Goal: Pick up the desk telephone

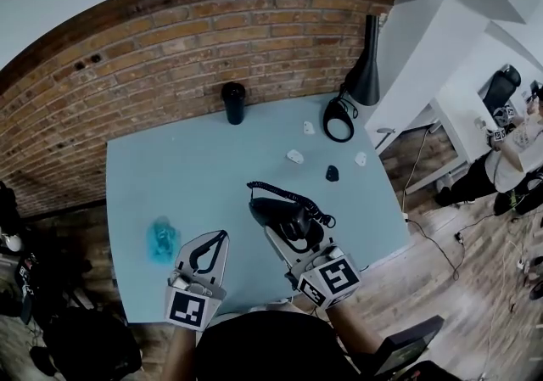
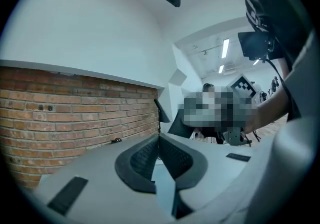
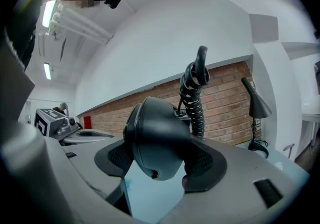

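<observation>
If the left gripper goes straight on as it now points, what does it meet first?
Probably the black lamp: the shut tips of the left gripper line up with it. Nothing nearer shows, though depth is unclear.

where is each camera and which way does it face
Head view: on the person's head, looking down at the table; left tongs and right tongs show.
Left gripper view: on the left tongs, shut, empty, facing the brick wall.
Right gripper view: on the right tongs, gripping the phone.
Both gripper views share the lamp.
</observation>
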Demonstrator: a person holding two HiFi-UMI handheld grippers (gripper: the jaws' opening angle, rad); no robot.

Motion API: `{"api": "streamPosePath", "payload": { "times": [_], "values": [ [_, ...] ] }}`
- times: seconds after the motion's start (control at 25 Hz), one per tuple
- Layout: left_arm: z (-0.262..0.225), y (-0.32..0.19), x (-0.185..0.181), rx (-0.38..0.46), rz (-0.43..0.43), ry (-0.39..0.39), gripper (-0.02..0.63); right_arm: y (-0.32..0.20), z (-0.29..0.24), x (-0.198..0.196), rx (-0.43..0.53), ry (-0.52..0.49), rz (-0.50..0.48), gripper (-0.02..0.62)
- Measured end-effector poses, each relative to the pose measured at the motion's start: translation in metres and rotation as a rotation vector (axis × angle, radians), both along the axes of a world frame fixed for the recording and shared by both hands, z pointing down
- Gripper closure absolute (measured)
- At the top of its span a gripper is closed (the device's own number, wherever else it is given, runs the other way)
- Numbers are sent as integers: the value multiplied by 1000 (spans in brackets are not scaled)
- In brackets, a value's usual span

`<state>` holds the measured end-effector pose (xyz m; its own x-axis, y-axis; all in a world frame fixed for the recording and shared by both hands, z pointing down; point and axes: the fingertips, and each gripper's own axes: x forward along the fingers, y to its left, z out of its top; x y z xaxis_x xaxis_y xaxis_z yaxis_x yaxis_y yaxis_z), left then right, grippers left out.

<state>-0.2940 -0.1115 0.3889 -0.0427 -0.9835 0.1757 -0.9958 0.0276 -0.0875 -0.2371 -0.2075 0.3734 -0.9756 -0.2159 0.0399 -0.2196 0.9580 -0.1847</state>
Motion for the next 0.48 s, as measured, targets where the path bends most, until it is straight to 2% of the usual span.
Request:
{"api": "streamPosePath", "payload": {
  "times": [0.2,0.48],
  "values": [
    [21,14,7,-31,35,18,609,17,35,-4,-19,86,-39,319],
    [53,40,-2,-82,1,41,611,38,75,0,-64,169,-62,319]
  ]
}}
